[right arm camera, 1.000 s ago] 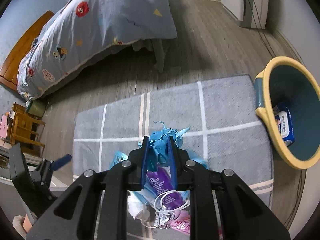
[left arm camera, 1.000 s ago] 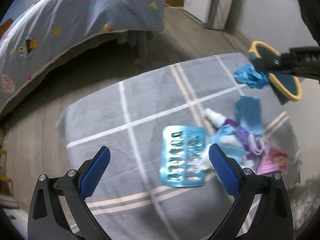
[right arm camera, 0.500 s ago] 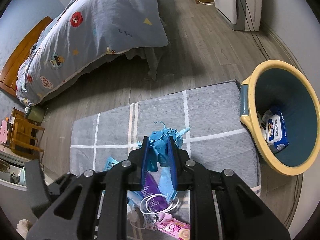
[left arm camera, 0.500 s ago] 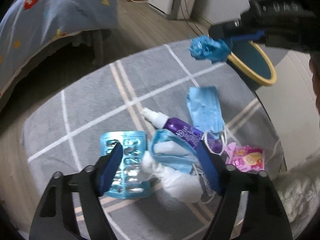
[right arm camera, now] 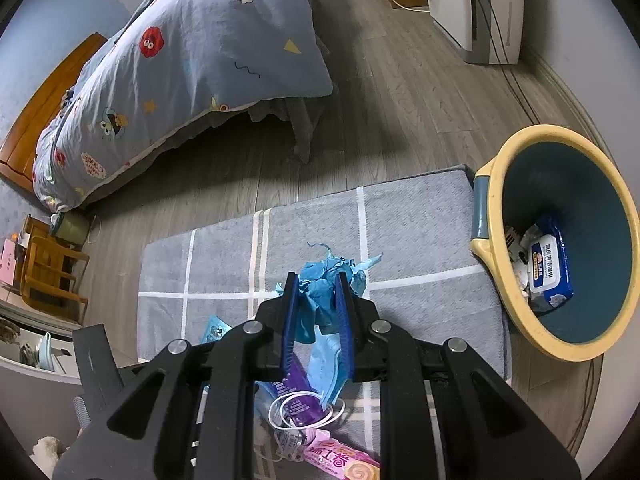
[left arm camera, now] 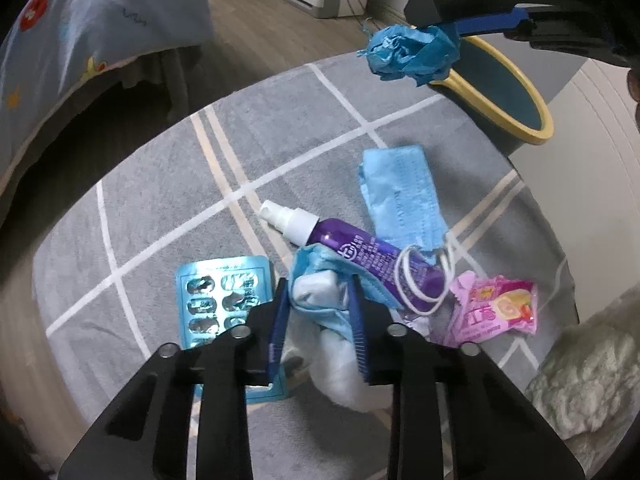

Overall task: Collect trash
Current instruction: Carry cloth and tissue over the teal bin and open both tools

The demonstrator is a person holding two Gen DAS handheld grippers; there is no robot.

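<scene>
My right gripper (right arm camera: pixel 316 284) is shut on a crumpled blue paper wad (right arm camera: pixel 326 280) and holds it above the grey rug, left of the yellow-rimmed bin (right arm camera: pixel 504 168). The wad also shows in the left wrist view (left arm camera: pixel 412 54). My left gripper (left arm camera: pixel 318 292) is shut on a crumpled light-blue face mask (left arm camera: pixel 320 288) in the trash pile on the rug. Around it lie a blister pack (left arm camera: pixel 222 284), a purple spray bottle (left arm camera: pixel 360 248), a flat blue mask (left arm camera: pixel 400 196) and a pink wrapper (left arm camera: pixel 496 304).
The grey checked rug (right arm camera: pixel 420 216) lies on wood floor. The bin holds a wipes packet (right arm camera: pixel 548 268). A bed with a blue quilt (right arm camera: pixel 180 60) stands beyond the rug. A white appliance (right arm camera: pixel 480 4) stands by the far wall.
My left gripper moved right over the pile and closed from wide open onto the crumpled mask. My right gripper carried the blue wad up and towards the bin.
</scene>
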